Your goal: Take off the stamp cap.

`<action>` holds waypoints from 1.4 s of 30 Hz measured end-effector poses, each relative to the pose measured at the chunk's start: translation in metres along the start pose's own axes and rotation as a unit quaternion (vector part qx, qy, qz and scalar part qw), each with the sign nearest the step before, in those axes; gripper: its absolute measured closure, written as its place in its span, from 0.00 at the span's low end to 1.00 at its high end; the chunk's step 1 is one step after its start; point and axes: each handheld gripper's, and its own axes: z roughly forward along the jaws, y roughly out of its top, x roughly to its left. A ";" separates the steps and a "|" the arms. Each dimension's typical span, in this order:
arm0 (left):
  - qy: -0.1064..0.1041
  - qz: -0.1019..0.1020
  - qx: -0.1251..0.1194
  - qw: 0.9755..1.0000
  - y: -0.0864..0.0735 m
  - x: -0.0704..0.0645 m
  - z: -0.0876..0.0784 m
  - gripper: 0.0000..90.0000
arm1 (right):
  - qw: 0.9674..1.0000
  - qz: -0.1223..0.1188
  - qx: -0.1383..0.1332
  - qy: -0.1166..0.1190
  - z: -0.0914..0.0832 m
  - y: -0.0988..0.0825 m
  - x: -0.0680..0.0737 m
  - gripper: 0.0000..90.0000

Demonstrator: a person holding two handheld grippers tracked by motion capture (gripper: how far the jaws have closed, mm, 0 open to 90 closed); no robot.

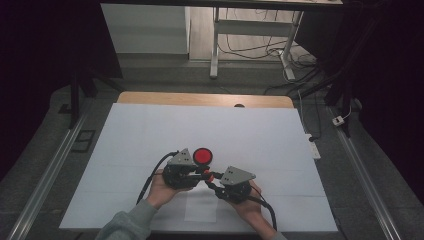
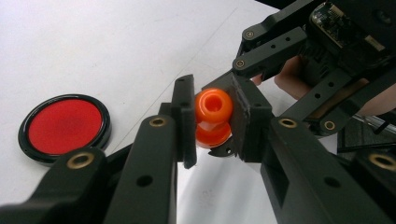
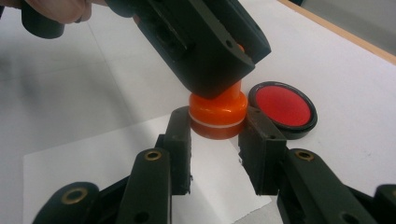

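Observation:
A small orange piece (image 1: 209, 175) with a white ring around its base is held just above the table between both grippers. My left gripper (image 2: 212, 119) is shut on its round hollow top (image 2: 213, 105). In the right gripper view, my right gripper (image 3: 217, 135) presses both jaws against the wider base (image 3: 218, 109), while the left gripper's black body (image 3: 201, 42) covers the top. In the high view, the left gripper (image 1: 202, 172) and right gripper (image 1: 212, 181) meet tip to tip near the front middle. A red disc with a black rim (image 1: 202, 156) (image 2: 64, 127) (image 3: 282, 106) lies flat just beyond them.
A white sheet (image 1: 150, 135) covers the table, with a wooden edge (image 1: 205, 99) at the far side. A smaller paper rectangle (image 1: 200, 207) lies under the hands near the front. A power strip (image 1: 313, 148) sits at the right edge. Desk legs and cables stand beyond.

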 end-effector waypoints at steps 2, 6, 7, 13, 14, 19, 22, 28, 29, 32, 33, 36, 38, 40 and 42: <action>0.003 0.003 -0.004 1.000 0.000 -0.001 -0.001 0.81 | 1.000 -0.002 -0.006 -0.002 -0.001 0.000 0.000 0.72; 0.003 0.004 -0.008 1.000 0.000 -0.001 -0.001 0.81 | 1.000 -0.005 -0.008 -0.004 -0.002 0.000 0.000 0.72; 0.003 0.004 -0.008 1.000 0.000 -0.001 -0.001 0.81 | 1.000 -0.004 -0.009 -0.005 -0.002 0.000 0.001 0.72; 0.001 0.004 -0.019 1.000 0.000 -0.002 -0.002 0.81 | 1.000 -0.006 -0.015 -0.007 -0.003 0.001 0.001 0.72; 0.001 0.004 -0.021 1.000 0.000 -0.003 -0.003 0.81 | 1.000 -0.005 -0.018 -0.007 -0.004 0.001 0.001 0.72; 0.002 0.006 -0.020 1.000 0.000 -0.003 -0.003 0.81 | 1.000 -0.007 -0.018 -0.007 -0.005 0.001 0.001 0.72; 0.002 0.006 -0.021 1.000 0.000 -0.003 -0.003 0.81 | 1.000 -0.009 -0.017 -0.008 -0.005 0.001 0.001 0.72; 0.001 0.006 -0.024 1.000 0.000 -0.003 -0.004 0.81 | 1.000 -0.006 -0.019 -0.007 -0.005 0.002 0.002 0.72; 0.001 0.006 -0.024 1.000 0.000 -0.004 -0.004 0.81 | 1.000 -0.006 -0.018 -0.008 -0.005 0.002 0.002 0.72; 0.002 0.006 -0.023 1.000 0.000 -0.004 -0.004 0.81 | 1.000 -0.006 -0.020 -0.007 -0.005 0.002 0.002 0.72; 0.001 0.006 -0.022 1.000 0.000 -0.004 -0.004 0.81 | 1.000 -0.006 -0.019 -0.006 -0.005 0.002 0.002 0.72; 0.001 0.006 -0.020 1.000 0.000 -0.003 -0.004 0.81 | 1.000 -0.007 -0.017 -0.006 -0.005 0.001 0.002 0.72; 0.001 0.005 -0.022 1.000 0.000 -0.004 -0.004 0.81 | 1.000 -0.008 -0.017 -0.006 -0.005 0.001 0.002 0.72; 0.000 0.004 -0.024 1.000 0.000 -0.003 -0.004 0.81 | 1.000 -0.008 -0.018 -0.006 -0.006 0.002 0.002 0.72; -0.001 0.003 -0.025 1.000 0.000 -0.003 -0.005 0.81 | 1.000 -0.009 -0.017 -0.008 -0.006 0.002 0.002 0.72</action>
